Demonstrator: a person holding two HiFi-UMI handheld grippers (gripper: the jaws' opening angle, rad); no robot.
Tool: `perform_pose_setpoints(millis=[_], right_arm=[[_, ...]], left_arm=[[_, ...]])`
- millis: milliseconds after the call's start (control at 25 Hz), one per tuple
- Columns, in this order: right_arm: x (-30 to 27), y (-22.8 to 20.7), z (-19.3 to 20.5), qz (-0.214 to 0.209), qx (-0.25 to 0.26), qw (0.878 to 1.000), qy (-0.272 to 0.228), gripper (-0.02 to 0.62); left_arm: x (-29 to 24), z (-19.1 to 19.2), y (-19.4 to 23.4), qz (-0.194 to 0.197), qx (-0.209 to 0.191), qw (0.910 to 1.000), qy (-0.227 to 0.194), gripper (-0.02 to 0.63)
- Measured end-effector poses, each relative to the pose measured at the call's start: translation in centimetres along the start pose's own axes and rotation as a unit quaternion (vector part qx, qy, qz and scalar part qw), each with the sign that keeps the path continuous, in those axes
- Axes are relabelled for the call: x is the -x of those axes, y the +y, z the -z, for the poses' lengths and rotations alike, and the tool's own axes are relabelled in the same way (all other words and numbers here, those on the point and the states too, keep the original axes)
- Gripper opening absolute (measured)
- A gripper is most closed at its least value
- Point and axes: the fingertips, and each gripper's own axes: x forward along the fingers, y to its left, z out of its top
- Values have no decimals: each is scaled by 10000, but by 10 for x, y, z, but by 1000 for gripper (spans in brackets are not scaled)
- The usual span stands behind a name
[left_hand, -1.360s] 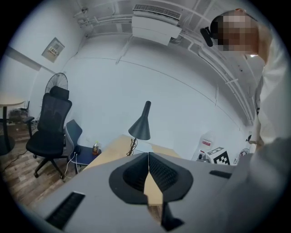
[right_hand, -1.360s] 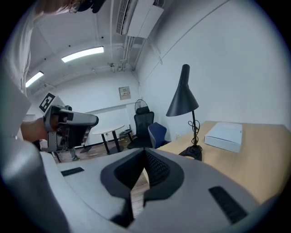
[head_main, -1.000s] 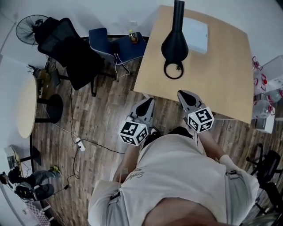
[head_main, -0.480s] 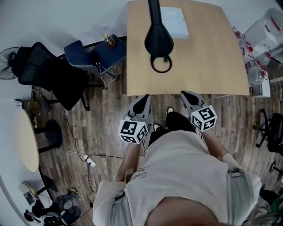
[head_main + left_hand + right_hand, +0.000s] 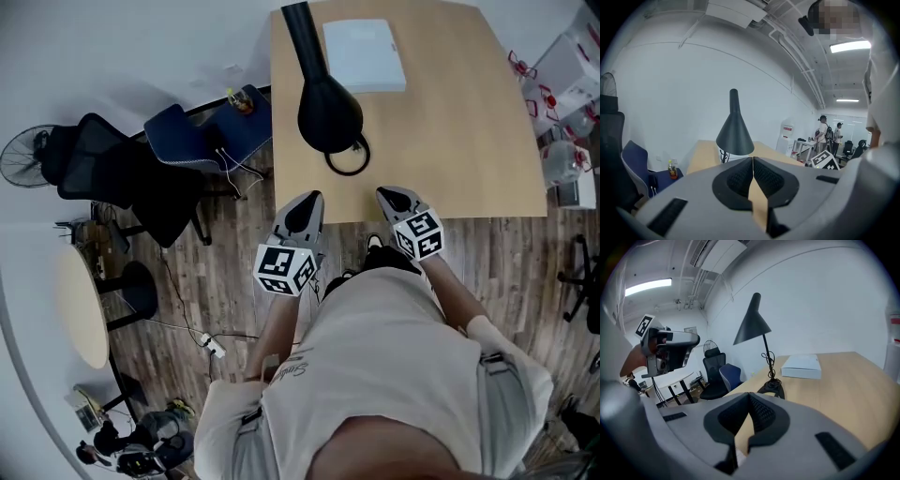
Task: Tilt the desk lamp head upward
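Observation:
A black desk lamp stands on the wooden table (image 5: 469, 131). Its cone-shaped head (image 5: 330, 111) points down over the ring base (image 5: 347, 156), and its stem runs off the top of the head view. My left gripper (image 5: 306, 208) hovers at the table's near edge, just short of the lamp, shut and empty. My right gripper (image 5: 395, 198) is over the same edge, right of the base, also shut on nothing. In the left gripper view the lamp head (image 5: 735, 135) rises straight beyond the shut gripper (image 5: 753, 161). The right gripper view has the lamp head (image 5: 752, 328) and base (image 5: 771, 389) ahead to the left of the gripper (image 5: 749, 397).
A white flat box (image 5: 364, 54) lies on the table behind the lamp. Left of the table stand a blue chair (image 5: 199, 133) and a black office chair (image 5: 117, 173). A round table (image 5: 80, 305) and floor cables (image 5: 214, 345) are further left. Storage boxes (image 5: 567, 70) sit right.
The person has stepped closer: both gripper tips now reach the table's near edge, and the lamp sits nearer to them. The lamp head keeps its downward tilt.

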Motion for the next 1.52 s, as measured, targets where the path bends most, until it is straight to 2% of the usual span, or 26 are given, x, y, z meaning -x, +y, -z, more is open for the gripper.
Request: perform_pose_setpoints(millis=[160, 280, 400, 640, 920, 1120, 1520], right_arm=[[-29, -25, 8, -195, -8, 9996, 180, -5], [-50, -47, 15, -203, 170, 9993, 271, -5], [-75, -64, 38, -210, 357, 9970, 654, -5], [-116, -78, 56, -559, 295, 9914, 1143, -5], [-152, -80, 72, -741, 258, 9841, 1594, -5], [-165, -80, 82, -765, 402, 9815, 1707, -5], [-165, -82, 88, -617, 200, 9829, 1722, -5]], left_arm=[[-39, 11, 16, -185, -20, 9997, 163, 15], [-63, 19, 23, -247, 22, 9994, 241, 15], [-82, 27, 32, -282, 5, 9988, 409, 15], [-112, 45, 42, -225, 40, 9971, 729, 15], [-120, 46, 55, -367, 409, 9973, 481, 15], [-123, 42, 57, -347, 541, 9976, 269, 15], [-118, 19, 44, -199, 287, 9994, -53, 15]])
